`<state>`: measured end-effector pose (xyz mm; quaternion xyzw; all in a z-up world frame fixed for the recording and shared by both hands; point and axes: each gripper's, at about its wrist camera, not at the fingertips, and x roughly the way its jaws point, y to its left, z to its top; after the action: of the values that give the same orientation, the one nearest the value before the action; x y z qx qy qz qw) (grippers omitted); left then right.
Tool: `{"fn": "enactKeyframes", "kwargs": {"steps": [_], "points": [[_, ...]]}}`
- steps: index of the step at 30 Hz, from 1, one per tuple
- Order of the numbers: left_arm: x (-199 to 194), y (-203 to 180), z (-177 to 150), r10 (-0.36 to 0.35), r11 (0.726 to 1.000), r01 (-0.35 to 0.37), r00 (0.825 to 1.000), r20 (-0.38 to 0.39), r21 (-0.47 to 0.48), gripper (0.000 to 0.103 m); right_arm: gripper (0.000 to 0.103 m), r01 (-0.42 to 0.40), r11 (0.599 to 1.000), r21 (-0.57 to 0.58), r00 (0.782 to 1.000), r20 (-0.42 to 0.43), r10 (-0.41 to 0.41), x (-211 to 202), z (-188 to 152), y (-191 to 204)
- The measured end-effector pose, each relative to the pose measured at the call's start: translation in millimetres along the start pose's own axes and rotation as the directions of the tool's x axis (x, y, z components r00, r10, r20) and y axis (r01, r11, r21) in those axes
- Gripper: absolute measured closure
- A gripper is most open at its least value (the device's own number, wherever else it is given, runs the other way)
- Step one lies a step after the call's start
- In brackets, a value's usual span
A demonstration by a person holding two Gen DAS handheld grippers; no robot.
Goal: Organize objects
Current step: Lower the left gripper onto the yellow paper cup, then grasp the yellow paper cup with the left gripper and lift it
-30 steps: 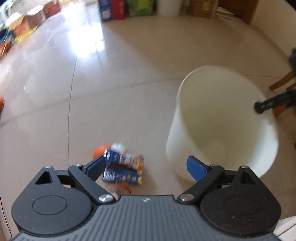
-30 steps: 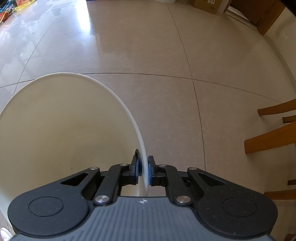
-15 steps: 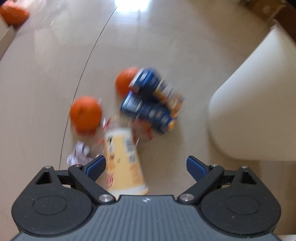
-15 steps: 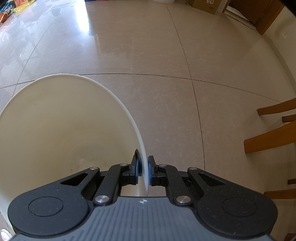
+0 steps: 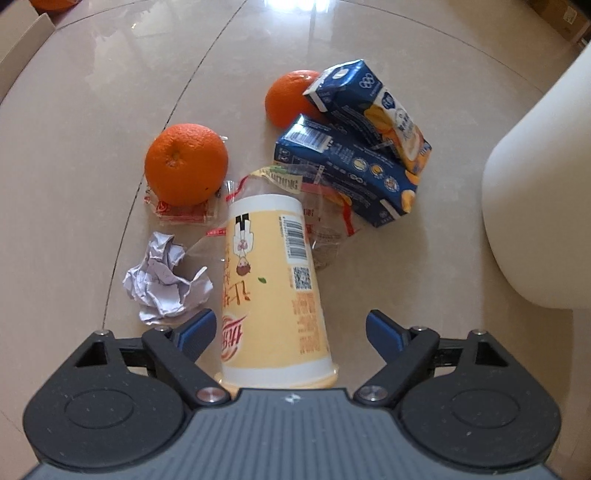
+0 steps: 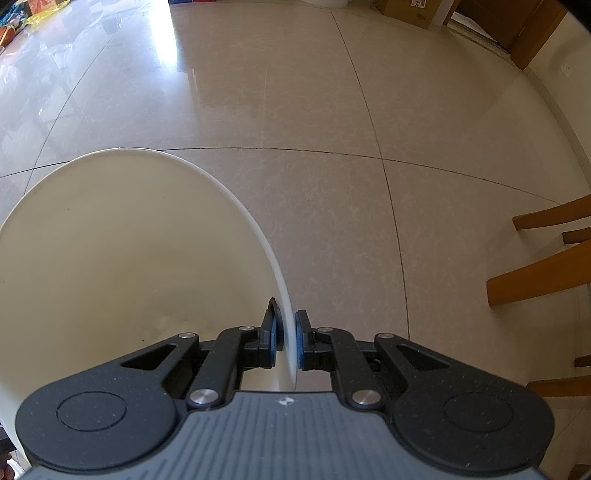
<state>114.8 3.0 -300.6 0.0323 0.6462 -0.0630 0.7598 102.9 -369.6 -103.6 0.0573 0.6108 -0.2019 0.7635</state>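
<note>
In the left wrist view a yellow paper cup (image 5: 271, 280) lies on its side on the floor, its wide end between the jaws of my open left gripper (image 5: 290, 330). Around it lie a crumpled paper ball (image 5: 164, 280), two oranges (image 5: 185, 163) (image 5: 290, 98), two blue juice cartons (image 5: 349, 173) (image 5: 373, 110) and clear plastic wrappers (image 5: 317, 206). A white bucket (image 5: 543, 192) stands to the right. In the right wrist view my right gripper (image 6: 286, 341) is shut on the bucket's rim (image 6: 258, 236); the bucket's inside looks empty.
Glossy beige tiled floor (image 6: 332, 110) all around. Wooden chair legs (image 6: 535, 280) stand at the right in the right wrist view. A cardboard box (image 6: 410, 11) and a doorway are at the far end of the room. Another orange (image 5: 51, 3) shows at the top left.
My left gripper has swung down and left from the bucket to the pile of litter, ending with the yellow cup between its open jaws. The right gripper has stayed shut on the bucket rim.
</note>
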Motion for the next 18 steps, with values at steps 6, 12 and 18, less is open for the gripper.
{"fn": "enactKeyframes", "kwargs": {"steps": [6, 12, 18], "points": [[17.0, -3.2, 1.8, 0.014, 1.0, -0.014, 1.0, 0.008, 0.003, 0.019, 0.091, 0.001, 1.0, -0.001, 1.0, 0.002, -0.001, 0.0, -0.1, -0.2], [33.9, -4.8, 2.4, 0.036, 0.999, -0.036, 0.999, -0.028, 0.012, 0.022, 0.091, 0.002, 1.0, -0.002, 1.0, 0.003, -0.002, -0.1, -0.4, 0.1], [40.3, -0.5, 3.3, 0.033, 0.999, -0.034, 0.998, -0.051, -0.019, 0.032, 0.091, 0.002, 1.0, -0.003, 1.0, 0.004, -0.002, -0.3, -0.3, 0.1]]}}
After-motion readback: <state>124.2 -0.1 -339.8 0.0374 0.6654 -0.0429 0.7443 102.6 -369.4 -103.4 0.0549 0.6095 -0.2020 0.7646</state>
